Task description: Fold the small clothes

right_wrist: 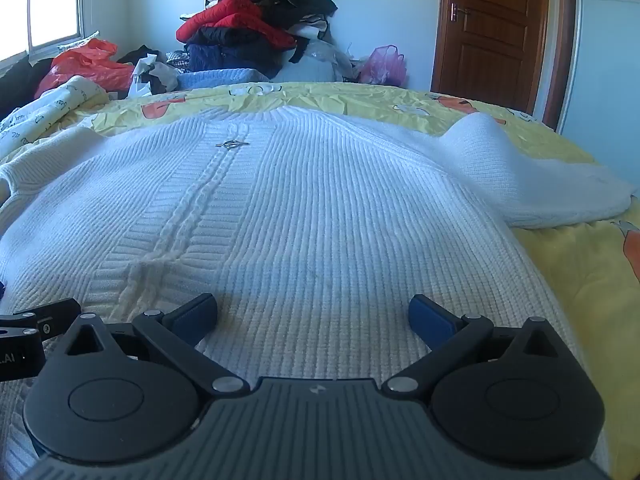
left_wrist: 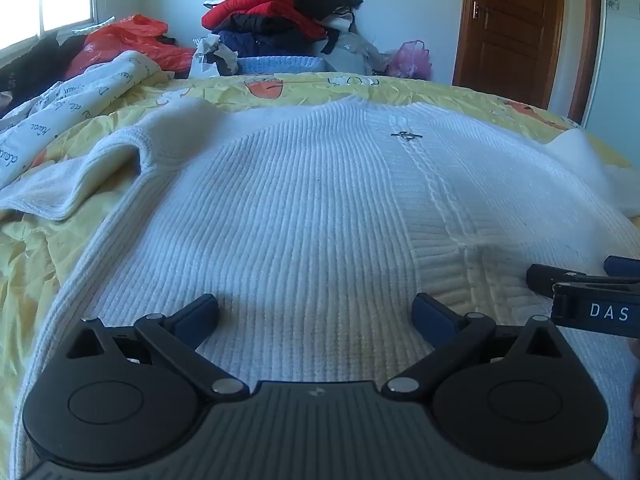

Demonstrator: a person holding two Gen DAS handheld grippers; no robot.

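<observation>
A white ribbed knit sweater (left_wrist: 304,208) (right_wrist: 320,216) lies spread flat on a yellow printed bedspread (left_wrist: 36,256) (right_wrist: 580,276), neck at the far end, with a small metal pin (left_wrist: 406,135) (right_wrist: 232,144) on its cable-knit centre strip. My left gripper (left_wrist: 314,310) hovers over the near left half of the sweater, open, nothing between its blue pads. Over the near right half my right gripper (right_wrist: 312,312) is open too, empty. One sleeve (left_wrist: 80,184) lies folded at the left, the other sleeve (right_wrist: 532,176) spreads to the right. The right gripper's tip shows at the left wrist view's right edge.
A heap of red, black and blue clothes (left_wrist: 280,12) (right_wrist: 256,24) rises beyond the bed's far edge. A red plastic bag (left_wrist: 128,40) and a white lettered cloth (left_wrist: 76,104) lie at the far left. A brown door (left_wrist: 516,28) stands at the back right.
</observation>
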